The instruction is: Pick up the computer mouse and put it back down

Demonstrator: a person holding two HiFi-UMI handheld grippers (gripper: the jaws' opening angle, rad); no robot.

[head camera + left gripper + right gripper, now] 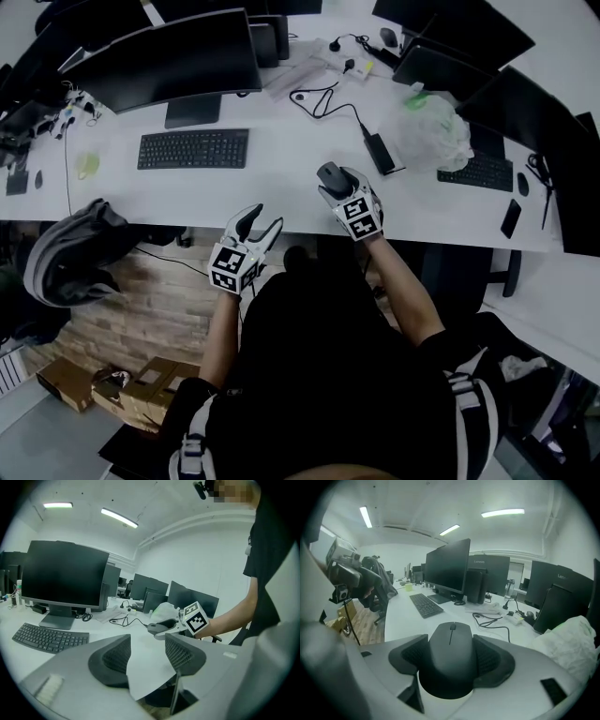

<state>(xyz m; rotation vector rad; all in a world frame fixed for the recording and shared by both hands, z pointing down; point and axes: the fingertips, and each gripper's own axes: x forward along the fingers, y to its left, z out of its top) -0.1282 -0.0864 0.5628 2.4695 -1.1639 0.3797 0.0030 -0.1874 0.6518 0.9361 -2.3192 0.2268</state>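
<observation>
A dark grey computer mouse (451,656) sits between the pads of my right gripper (451,660), which is shut on it and holds it lifted above the white desk (281,187). The head view shows the mouse (331,175) at the tip of that right gripper (337,187), over the desk's front part. In the left gripper view the mouse (159,626) hangs in the air to the right. My left gripper (258,225) hovers at the desk's front edge, open, with nothing between its pads (146,657).
A black keyboard (193,148) and a monitor (169,61) stand to the left. A power brick with cable (379,150), a crumpled plastic bag (433,131) and a second keyboard (478,172) lie to the right. A backpack (70,253) rests on a chair below the desk edge.
</observation>
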